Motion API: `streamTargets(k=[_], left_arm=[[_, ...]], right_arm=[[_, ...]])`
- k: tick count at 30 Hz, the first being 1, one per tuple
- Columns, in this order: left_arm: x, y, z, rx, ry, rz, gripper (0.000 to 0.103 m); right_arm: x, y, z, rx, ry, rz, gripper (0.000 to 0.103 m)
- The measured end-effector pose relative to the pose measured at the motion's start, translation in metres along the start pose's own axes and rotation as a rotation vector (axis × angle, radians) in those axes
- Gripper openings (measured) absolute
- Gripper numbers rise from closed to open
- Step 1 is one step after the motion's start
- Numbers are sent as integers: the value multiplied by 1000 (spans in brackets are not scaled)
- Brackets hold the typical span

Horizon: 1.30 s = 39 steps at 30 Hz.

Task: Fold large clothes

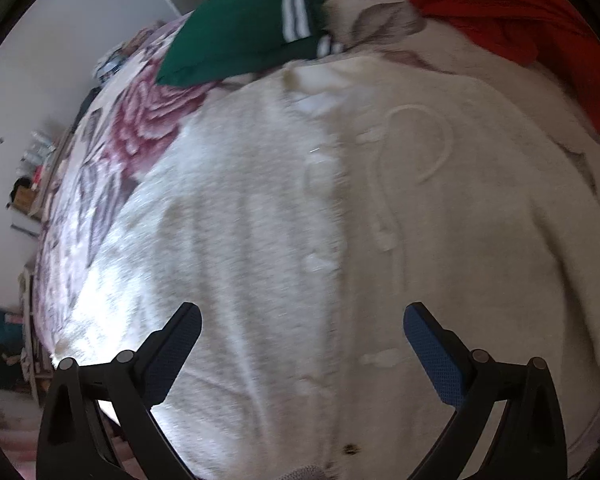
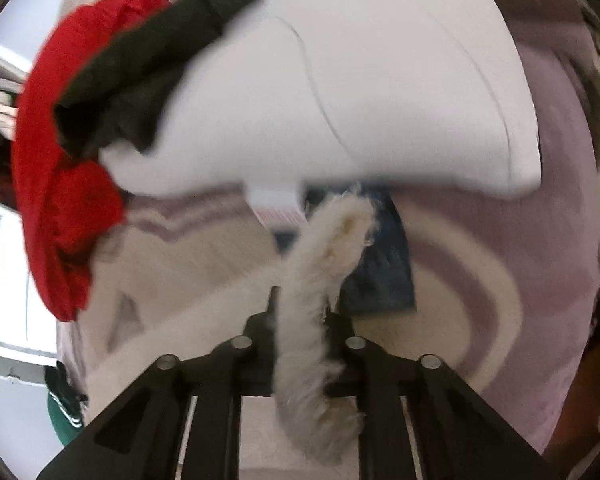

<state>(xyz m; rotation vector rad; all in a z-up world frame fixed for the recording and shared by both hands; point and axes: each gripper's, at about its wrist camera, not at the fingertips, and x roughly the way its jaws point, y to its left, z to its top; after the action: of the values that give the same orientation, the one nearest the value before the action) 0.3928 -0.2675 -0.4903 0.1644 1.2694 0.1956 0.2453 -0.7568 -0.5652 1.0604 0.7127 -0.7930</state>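
A large fluffy cream garment (image 1: 300, 208) with buttons and a drawstring lies spread on a floral blanket (image 1: 140, 120) in the left wrist view. My left gripper (image 1: 301, 320) is open and empty, hovering just above the garment. In the right wrist view my right gripper (image 2: 303, 304) is shut on a fluffy cream edge of the garment (image 2: 319, 264), which sticks up between the jaws.
A folded green garment with white stripes (image 1: 244, 32) and a red garment (image 1: 511, 20) lie at the far side of the bed. The right wrist view shows the red garment (image 2: 52, 160), a black garment (image 2: 140, 80), a white pillow (image 2: 379, 100) and a blue cloth (image 2: 383, 276).
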Motion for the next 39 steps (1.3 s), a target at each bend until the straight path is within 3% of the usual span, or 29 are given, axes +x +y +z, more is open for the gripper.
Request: streamTargets(k=[6,13,17,22,26,29,35,39], left_arm=[[-18,-46,11,72,-69,-88,103],[-20,-69,27,41,-82,-172,103],[-6,-56,28,-2,-58,-170,103],[7,-7,27,-61,-47,-130,103],[10,56,23,-135,-46,-73,103],[11,122,16,-203,-53,13,103],[24,246,-12,-333,-25,184,103],[41,317,-39,-410,23,264,103]], right_arm=[[-40,57,55,-165,-106,88,12],[-54,133,107,-325,-163,148,8],[-62,162,94,-375,-153,173,8],[-64,207,47,-458,-102,200,8],[-70,271,-33,-605,-28,262,8],[-69,331,-122,-769,57,324,8],[-48,424,-362,-1205,256,394,8],[-37,433,-532,-1548,348,399,8]])
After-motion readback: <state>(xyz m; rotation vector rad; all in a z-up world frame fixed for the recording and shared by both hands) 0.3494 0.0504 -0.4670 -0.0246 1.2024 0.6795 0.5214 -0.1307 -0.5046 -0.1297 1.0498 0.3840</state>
